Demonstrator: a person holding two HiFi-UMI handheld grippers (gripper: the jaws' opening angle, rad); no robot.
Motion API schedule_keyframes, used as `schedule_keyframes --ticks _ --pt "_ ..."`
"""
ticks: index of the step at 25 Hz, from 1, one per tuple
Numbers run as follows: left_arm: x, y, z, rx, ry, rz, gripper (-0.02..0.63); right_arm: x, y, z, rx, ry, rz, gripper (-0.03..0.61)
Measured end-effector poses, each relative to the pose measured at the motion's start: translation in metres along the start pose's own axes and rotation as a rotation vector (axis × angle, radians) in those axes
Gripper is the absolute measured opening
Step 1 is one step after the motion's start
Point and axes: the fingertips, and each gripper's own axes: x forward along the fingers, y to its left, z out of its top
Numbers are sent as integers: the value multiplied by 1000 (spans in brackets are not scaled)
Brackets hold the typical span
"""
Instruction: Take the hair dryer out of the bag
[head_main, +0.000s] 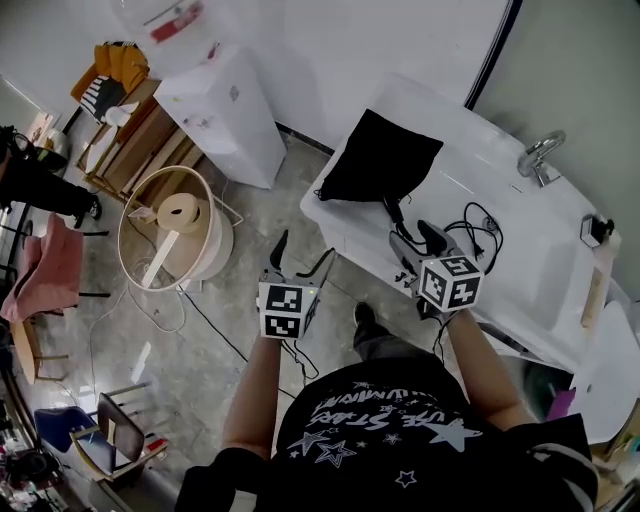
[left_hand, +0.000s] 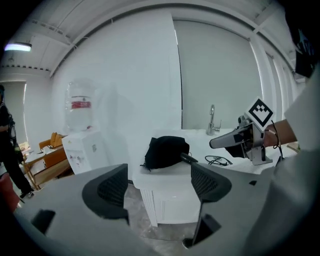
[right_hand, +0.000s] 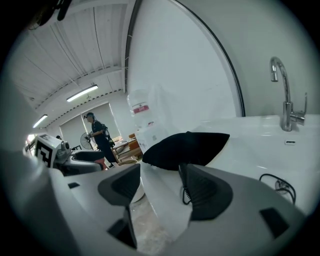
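Observation:
A black bag (head_main: 380, 158) lies at the near corner of the white counter (head_main: 520, 270). A dark hair dryer handle (head_main: 393, 208) sticks out of the bag's mouth, and its black cord (head_main: 478, 225) lies coiled on the counter. My right gripper (head_main: 418, 240) hovers open just in front of the handle, with nothing between its jaws. To the left, off the counter's edge, my left gripper (head_main: 300, 255) is also open and holds nothing. In the left gripper view the bag (left_hand: 166, 151) lies ahead beyond the left gripper (left_hand: 157, 182). The right gripper view shows the bag (right_hand: 187, 147) beyond the right gripper (right_hand: 157, 182).
A faucet (head_main: 540, 155) stands at the counter's far side. A white water dispenser (head_main: 225, 105) and a round hoop stand holding a tape roll (head_main: 175, 230) are on the floor to the left. A person (head_main: 40, 185) stands at the far left near chairs.

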Motion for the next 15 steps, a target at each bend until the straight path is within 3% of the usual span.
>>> schedule_keyframes --ticks 7,15 --pt "59 9 4 0 79 -15 393 27 -21 3 38 41 17 295" --pt "118 19 -7 3 163 5 343 49 -50 8 66 60 28 291"
